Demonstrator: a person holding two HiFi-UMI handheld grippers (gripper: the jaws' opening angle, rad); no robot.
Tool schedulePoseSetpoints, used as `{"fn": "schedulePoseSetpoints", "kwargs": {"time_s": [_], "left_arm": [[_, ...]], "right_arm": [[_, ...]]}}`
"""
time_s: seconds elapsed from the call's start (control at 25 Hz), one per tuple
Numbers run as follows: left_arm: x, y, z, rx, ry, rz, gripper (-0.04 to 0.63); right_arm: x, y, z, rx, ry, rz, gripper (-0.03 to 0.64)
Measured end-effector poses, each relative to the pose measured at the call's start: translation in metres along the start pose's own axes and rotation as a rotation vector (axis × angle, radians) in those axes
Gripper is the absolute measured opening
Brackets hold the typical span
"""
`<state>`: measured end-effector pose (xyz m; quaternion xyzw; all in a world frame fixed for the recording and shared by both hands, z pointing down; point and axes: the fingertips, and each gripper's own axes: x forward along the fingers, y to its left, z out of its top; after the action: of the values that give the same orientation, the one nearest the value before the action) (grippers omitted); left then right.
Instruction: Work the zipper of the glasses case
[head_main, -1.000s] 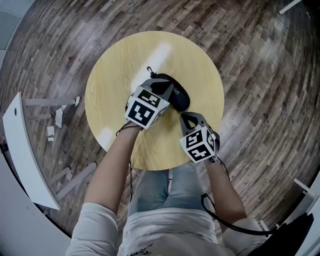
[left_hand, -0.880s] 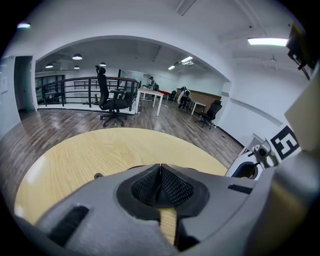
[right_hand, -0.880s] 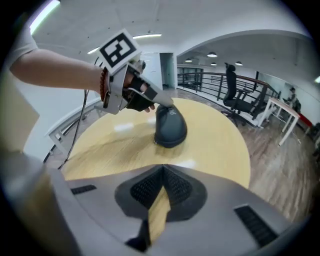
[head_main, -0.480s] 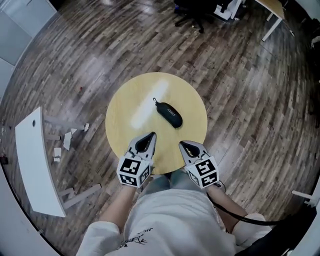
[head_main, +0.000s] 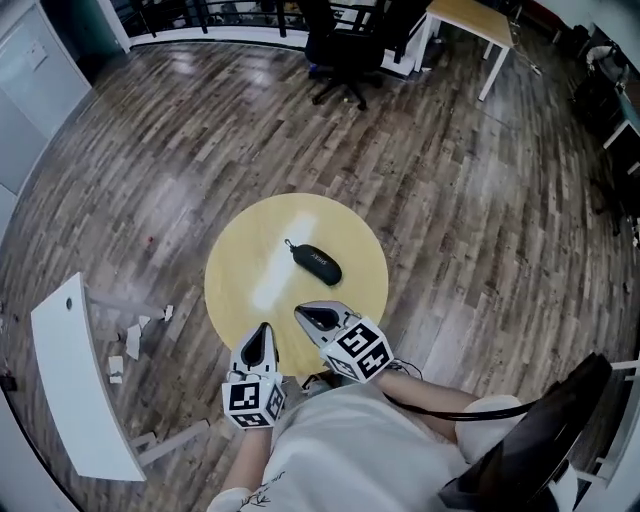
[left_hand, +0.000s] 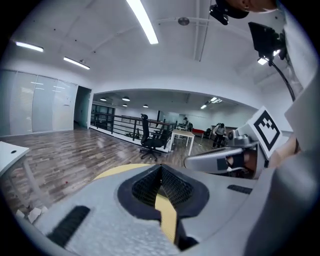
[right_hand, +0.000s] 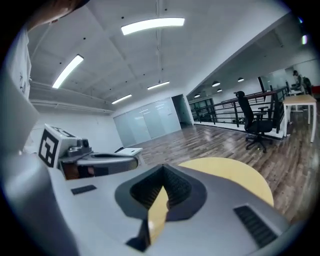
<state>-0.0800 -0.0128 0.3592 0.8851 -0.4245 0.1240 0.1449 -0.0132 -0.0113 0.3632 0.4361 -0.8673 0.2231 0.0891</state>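
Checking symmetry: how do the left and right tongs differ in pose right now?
The right tongs reach further over the table, closer to the glasses case; the left tongs sit back at its near edge. The right tongs angle toward the person's left; the left tongs point roughly straight ahead. Shared: both are shut and empty, and neither touches the case.

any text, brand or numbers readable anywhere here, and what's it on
glasses case: small white print on its top, too small to read.
marker cubes: only black-and-white square patterns, no words or numbers.
Nothing else in any view carries readable text.
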Motion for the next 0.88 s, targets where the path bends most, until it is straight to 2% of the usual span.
{"fn": "schedulePoseSetpoints", "kwargs": {"time_s": [0.12, 0.2, 0.88], "left_arm": [[-0.004, 0.01, 0.011, -0.029, -0.028, 0.03, 0.006], [-0.004, 0.007, 0.013, -0.016, -0.03, 0.036, 0.006], [0.009, -0.022, 0.017, 0.011, -0.041, -0.005, 0.006]], "right_arm": [[0.001, 0.009, -0.005, -0.005, 0.017, -0.005, 0.0], [0.001, 0.011, -0.008, 0.018, 0.02, -0.007, 0.0], [-0.02, -0.005, -0.006, 0.046, -0.01, -0.046, 0.0]]}}
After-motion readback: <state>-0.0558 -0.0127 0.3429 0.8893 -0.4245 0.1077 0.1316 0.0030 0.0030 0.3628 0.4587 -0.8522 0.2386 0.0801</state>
